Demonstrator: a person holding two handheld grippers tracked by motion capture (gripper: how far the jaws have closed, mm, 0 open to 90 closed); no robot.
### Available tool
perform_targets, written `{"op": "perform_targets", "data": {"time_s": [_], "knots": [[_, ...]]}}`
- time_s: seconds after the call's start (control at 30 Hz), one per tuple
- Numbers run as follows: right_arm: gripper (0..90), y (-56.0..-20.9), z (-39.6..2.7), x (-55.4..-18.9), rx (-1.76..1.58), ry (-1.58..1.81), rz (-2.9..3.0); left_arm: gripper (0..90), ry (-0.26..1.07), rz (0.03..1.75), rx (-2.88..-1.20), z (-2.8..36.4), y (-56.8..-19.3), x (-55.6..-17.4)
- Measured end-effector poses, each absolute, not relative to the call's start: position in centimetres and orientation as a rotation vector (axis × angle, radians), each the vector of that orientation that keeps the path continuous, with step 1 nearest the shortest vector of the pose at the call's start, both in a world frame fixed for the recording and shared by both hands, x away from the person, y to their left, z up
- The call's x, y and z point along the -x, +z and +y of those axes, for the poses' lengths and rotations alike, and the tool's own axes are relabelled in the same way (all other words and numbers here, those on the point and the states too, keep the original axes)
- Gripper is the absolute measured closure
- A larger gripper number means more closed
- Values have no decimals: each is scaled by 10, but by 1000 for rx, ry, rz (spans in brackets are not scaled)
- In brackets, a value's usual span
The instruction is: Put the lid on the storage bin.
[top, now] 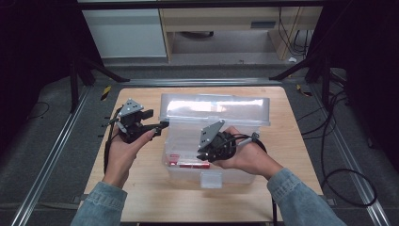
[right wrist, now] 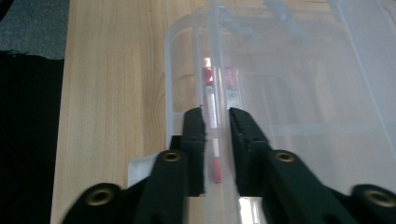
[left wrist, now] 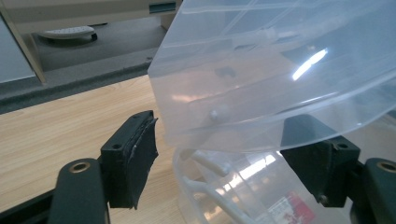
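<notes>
Left gripper: the black two-jaw gripper (top: 162, 124) in the person's left hand (top: 123, 150) sits at the left side of the clear plastic storage box (top: 188, 170), jaws pointing right toward it
Left jaws: fairly wide apart in the left gripper view, one pad (left wrist: 135, 154) left of the lid's corner, the other behind the clear plastic; whether they press on it I cannot tell
Lid: the clear plastic hinged lid (top: 214, 109) stands raised at the box's far side; its left corner (left wrist: 161, 135) hangs between the left jaws, above the box rim
Box: on the pale wooden table (top: 141, 197), near the middle, with a red-and-white label (top: 188, 165) showing through its near wall
Right gripper: the black gripper (top: 203, 157) in the right hand (top: 244, 157) is over the near part of the box, pointing left
Right jaws: narrow, one on either side of the box's upright clear wall (right wrist: 215, 70); a slight gap shows by the pads (right wrist: 194, 140), so no firm clamp
</notes>
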State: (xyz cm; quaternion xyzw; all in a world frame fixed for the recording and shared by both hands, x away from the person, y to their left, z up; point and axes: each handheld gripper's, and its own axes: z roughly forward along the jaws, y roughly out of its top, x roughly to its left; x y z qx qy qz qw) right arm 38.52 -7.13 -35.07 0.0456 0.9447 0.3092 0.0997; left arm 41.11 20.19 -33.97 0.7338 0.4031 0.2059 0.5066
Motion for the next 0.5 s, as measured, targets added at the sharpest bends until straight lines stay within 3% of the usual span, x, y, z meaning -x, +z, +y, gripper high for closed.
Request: {"op": "perform_targets", "data": {"time_s": [0.3, 0.5], "knots": [[515, -350, -86, -363, -227, 916, 2686, 263, 500, 962, -1777, 199, -338, -405], [467, -345, -115, -351, -358, 962, 2625, 257, 493, 964, -1780, 199, -342, -403]]}}
